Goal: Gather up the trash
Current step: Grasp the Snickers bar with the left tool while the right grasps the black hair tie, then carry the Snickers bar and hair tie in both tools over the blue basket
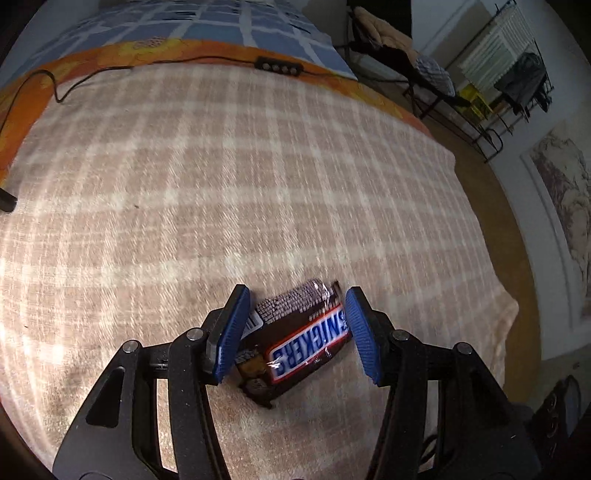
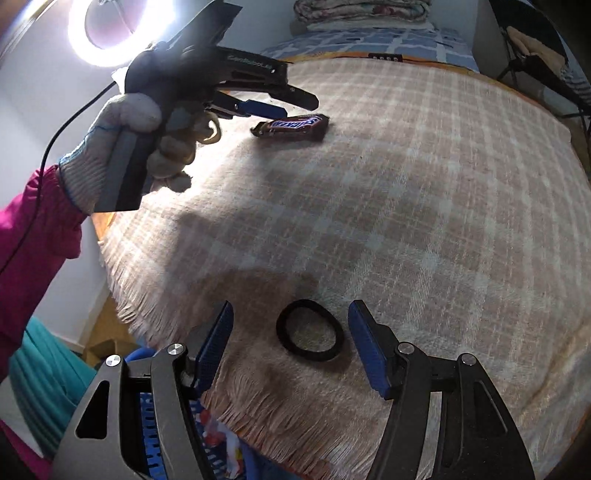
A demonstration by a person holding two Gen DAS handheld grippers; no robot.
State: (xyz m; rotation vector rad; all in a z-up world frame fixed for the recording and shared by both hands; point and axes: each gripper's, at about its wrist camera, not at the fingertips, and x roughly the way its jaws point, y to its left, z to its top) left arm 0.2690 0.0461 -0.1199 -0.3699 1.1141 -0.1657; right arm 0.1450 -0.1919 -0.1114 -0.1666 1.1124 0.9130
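Plainly spread, both pairs of blue pads. Left gripper (image 1: 297, 332) poised over a Snickers wrapper (image 1: 295, 343), pads either side of it; left pad overlapping one edge of the wrapper in the left wrist view, though contact impossible to tell. Right pad clear of it, a strip of blanket showing between. Wrapper lying flat on the checked beige blanket (image 1: 221, 184), logo upside down to that camera, one end torn and crumpled.

From the right wrist view: same wrapper (image 2: 291, 127) far up the blanket (image 2: 424, 221), well apart from the right gripper (image 2: 290, 339). Left gripper (image 2: 273, 107) seen from the side there, held in a gloved hand (image 2: 147, 147) with a magenta sleeve (image 2: 33, 236) behind, fingers angled down just above the wrapper.

Right gripper jaws likewise apart, nothing pinched. Between them, a black hair tie (image 2: 310, 330) lying flat near the fringed edge of the blanket (a closed loop, slightly oval), touched by neither pad.

Beyond the blanket's far edge, an orange band of bedding (image 1: 110, 55) with a black cable and remote (image 1: 279, 66) across it. Ring light (image 2: 122, 29) glaring at upper left.
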